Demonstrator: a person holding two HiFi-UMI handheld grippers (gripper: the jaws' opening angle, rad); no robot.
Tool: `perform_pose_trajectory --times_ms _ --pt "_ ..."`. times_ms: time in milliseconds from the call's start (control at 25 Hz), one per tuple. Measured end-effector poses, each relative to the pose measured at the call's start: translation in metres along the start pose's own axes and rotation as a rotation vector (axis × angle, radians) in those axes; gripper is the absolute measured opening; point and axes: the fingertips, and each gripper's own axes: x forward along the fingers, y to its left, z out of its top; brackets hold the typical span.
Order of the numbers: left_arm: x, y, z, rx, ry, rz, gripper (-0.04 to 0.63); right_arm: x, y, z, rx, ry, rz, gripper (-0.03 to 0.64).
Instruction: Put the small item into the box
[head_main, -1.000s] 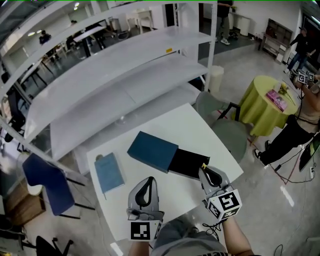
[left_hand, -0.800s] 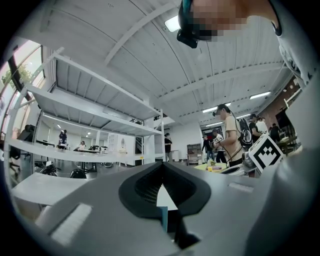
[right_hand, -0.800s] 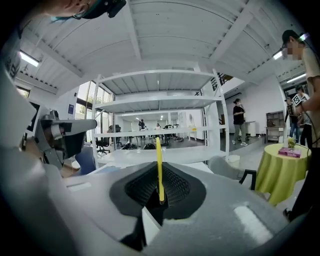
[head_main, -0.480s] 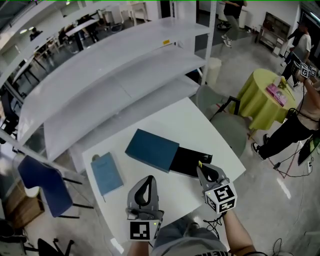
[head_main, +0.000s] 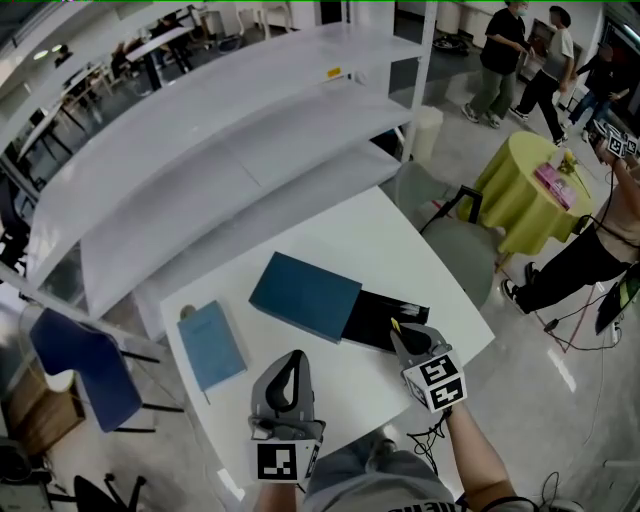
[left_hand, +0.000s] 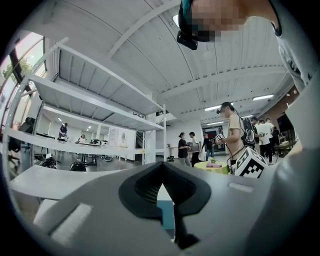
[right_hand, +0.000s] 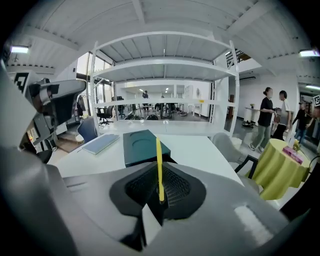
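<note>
Status: transfer in progress; the small item is not yet in the box.

1. Right gripper (head_main: 402, 335) – the jaws are pressed together on a thin yellow stick (right_hand: 159, 165). In the right gripper view the stick stands upright between them, and its upper end rises above the jaw tips. This is the small item.
2. Left gripper (head_main: 291, 362) – the jaws are pressed together with nothing between them. It sits over the near part of the white surface (head_main: 390, 245), apart from the box, and takes no part in the transfer at this stage.
3. Box – the teal cover (head_main: 305, 295) lies toward the middle of the surface, and the black tray (head_main: 380, 318) is exposed at its right end. The tray opening faces up. I cannot tell from these views whether anything is already in it.
4. Position – in the head view the right gripper is at the near edge of the black tray, with the stick's tip just at that edge and not over the middle of the opening.

Done, as far as I can judge: the item is picked up and carried to the box.

Remaining: move the stick over the open tray, lower it and spread the jaws.

A light blue notebook (head_main: 212, 345) lies to the left, well clear of the work.
</note>
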Motion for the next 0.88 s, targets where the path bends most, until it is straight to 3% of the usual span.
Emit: perform_pose_trajectory --times_ms 880 --pt "0.004 0.013 -0.007 -0.013 0.015 0.007 0.020 0.044 -0.007 -0.046 -0.095 0.338 0.055 0.031"
